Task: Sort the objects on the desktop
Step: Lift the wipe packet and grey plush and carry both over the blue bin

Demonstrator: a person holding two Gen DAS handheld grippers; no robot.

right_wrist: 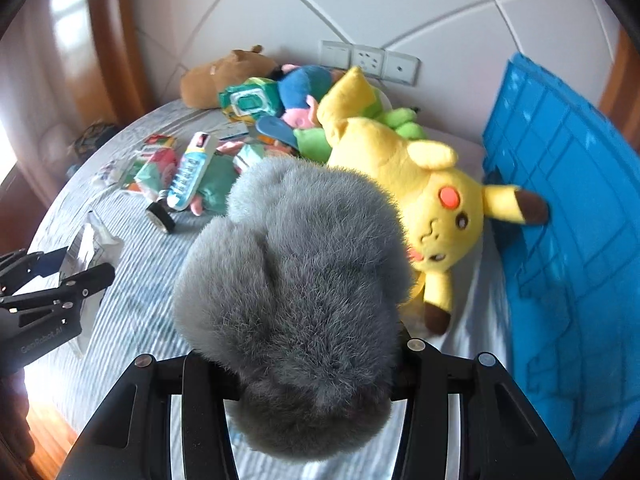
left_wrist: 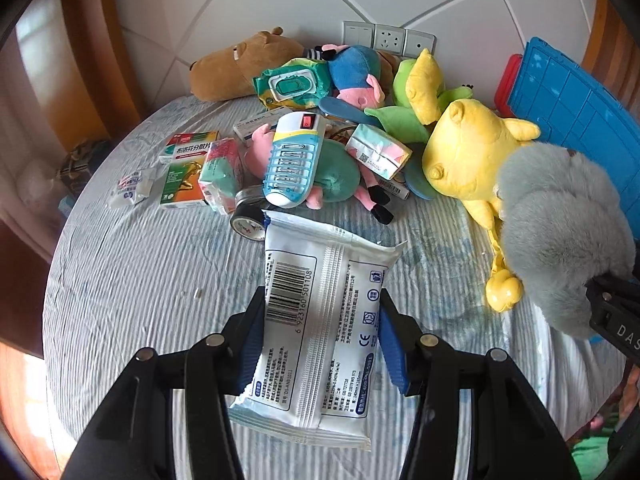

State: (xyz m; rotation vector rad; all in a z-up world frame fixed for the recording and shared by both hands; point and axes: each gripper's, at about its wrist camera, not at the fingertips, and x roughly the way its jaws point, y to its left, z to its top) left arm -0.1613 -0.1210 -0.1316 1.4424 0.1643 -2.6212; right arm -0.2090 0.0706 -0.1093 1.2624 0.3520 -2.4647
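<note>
Packet [left_wrist: 320,320] pinched between left fingers [left_wrist: 394,344]

White wipes pkt [left_wrist: 316,336] – gripped; grey plush [right_wrist: 296,300] – gripped.

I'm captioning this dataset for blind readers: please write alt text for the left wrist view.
The left gripper holds a white barcoded packet above a striped sheet. Beyond lie a yellow plush, medicine boxes and a blue crate.
</note>
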